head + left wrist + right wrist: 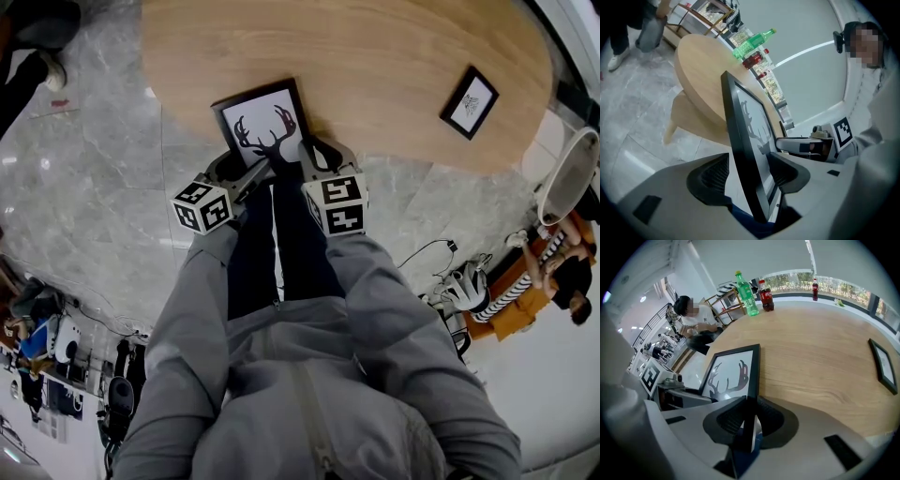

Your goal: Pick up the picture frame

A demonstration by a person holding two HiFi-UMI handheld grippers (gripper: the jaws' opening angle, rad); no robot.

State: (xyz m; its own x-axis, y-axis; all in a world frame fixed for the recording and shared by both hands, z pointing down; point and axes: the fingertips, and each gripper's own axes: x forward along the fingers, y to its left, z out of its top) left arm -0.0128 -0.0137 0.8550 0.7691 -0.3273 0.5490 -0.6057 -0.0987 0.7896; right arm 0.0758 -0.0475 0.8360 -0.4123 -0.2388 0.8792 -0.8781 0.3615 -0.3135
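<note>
The picture frame (262, 127), black-rimmed with a deer-antler print, lies at the near edge of the round wooden table (375, 56), its lower part reaching past the rim. My right gripper (314, 161) is shut on its lower right edge; in the right gripper view the frame (733, 373) stands pinched between the pads (749, 411). My left gripper (239, 183) is at the lower left edge. In the left gripper view the frame (747, 140) runs edge-on between wide-open jaws (749, 168), with a clear gap to the left pad (712, 180).
A smaller black frame (469, 103) lies on the table's right side. Bottles (746, 287) stand at the far rim. A white chair (570, 173) and seated people (553, 272) are to the right. Grey marble floor (94, 187) surrounds the table.
</note>
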